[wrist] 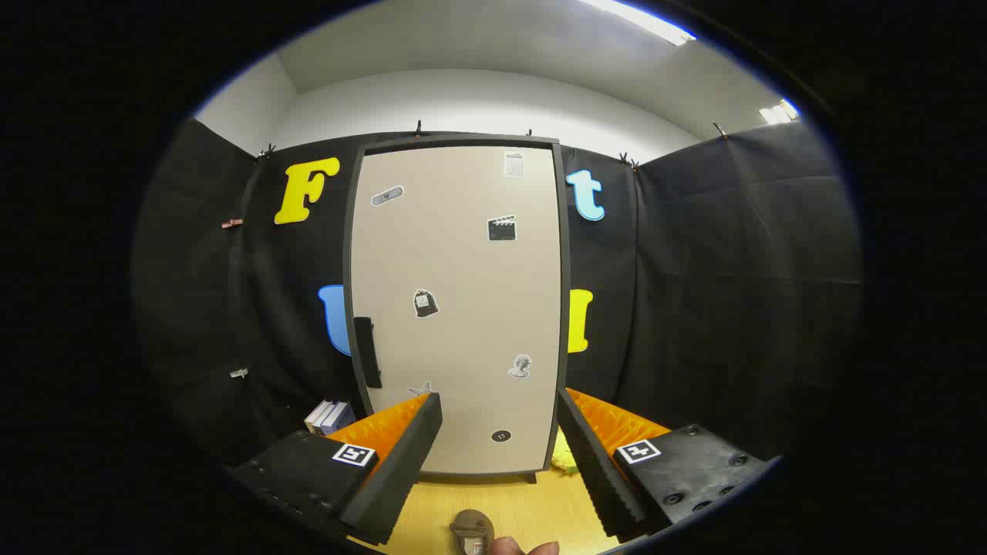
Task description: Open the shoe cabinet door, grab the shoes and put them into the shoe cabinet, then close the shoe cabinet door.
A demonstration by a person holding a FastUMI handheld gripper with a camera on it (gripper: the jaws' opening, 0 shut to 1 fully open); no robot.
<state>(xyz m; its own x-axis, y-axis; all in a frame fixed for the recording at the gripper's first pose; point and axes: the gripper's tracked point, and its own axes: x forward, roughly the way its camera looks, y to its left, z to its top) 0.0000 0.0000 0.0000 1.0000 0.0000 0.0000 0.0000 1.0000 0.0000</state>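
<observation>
Spread wide, the tool (500,451) is gripping nothing, its fingers (401,462) pointing at the shoe cabinet (459,308) standing just beyond them on the wooden floor (532,509). Its door (463,254) is sitting closed, dark handle (368,351) on the left edge. Something yellow-green (564,459) is peeking out by the cabinet's lower right corner.

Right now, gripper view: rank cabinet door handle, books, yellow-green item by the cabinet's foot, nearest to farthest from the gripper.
Gripper is open, fingers holding nothing.
1. Yellow-green item: on the floor by the cabinet's right foot, just inside the right finger.
2. Books: on the floor left of the cabinet, beyond the left finger.
3. Door handle: dark, on the door's left edge, above the books; close call with them.
</observation>
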